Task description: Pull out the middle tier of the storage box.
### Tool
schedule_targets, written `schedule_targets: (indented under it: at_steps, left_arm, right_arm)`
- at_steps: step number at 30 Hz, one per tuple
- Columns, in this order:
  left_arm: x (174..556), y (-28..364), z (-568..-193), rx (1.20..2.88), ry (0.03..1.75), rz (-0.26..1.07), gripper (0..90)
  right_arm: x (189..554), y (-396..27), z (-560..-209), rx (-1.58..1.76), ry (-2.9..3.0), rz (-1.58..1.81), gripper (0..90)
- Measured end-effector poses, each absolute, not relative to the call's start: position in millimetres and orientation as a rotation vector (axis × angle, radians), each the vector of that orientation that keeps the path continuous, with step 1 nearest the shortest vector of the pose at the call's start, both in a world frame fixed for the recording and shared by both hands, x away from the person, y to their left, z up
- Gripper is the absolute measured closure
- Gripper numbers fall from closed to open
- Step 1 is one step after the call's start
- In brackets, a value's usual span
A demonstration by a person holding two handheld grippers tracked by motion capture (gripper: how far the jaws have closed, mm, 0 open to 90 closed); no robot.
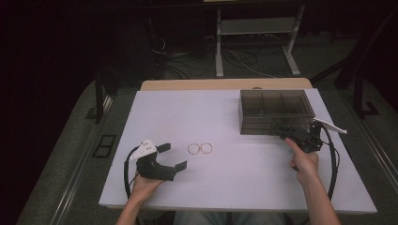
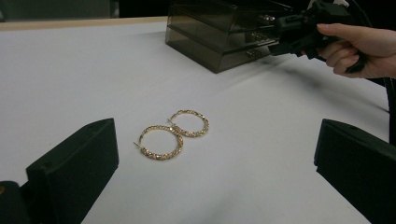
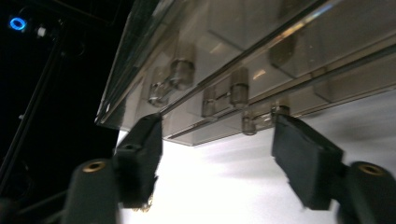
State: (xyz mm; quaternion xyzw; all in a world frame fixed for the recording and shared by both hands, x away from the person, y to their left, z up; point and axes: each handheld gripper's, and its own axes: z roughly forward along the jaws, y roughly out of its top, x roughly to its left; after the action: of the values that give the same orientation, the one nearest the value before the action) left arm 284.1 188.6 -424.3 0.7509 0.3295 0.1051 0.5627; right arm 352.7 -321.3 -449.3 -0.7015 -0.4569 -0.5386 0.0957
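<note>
step: opening a drawer of the smoked box (image 1: 274,111) | right gripper (image 3: 217,140): fingers (image 3: 303,156) parted, a knob (image 3: 250,122) between them, ungripped | left gripper (image 2: 217,172): fingers wide apart, two hoop earrings (image 2: 173,134) on the bench (image 1: 225,178) just ahead | we should centre on the knob, clamp, pull straight.

On the table (image 1: 225,187) two hoop earrings (image 1: 200,148) lie side by side, touching, near the middle. My left gripper (image 1: 171,157) sits just left of them, jaws toward them. The drawer box (image 1: 274,111) stands far right; my right gripper (image 1: 286,131) is at its near face, a drawer knob (image 3: 250,122) between its jaws.
</note>
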Motion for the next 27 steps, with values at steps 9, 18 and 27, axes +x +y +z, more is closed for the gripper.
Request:
schedule_targets:
  at_steps: [9,18,27]
  left_arm:
    - [284,188,-424,1.77,0.774,0.247,0.0]
    - [284,188,-425,1.77,0.777,0.246,0.0]
    - [284,188,-425,1.771,0.773,0.244,0.0]
  right_arm:
    - [354,-323,-452,-2.161,-1.28,-1.546,54.6]
    - [355,-325,-454,-2.195,-1.185,-1.586,67.2]
    - [352,-325,-467,-2.126,-1.035,-1.683,75.4]
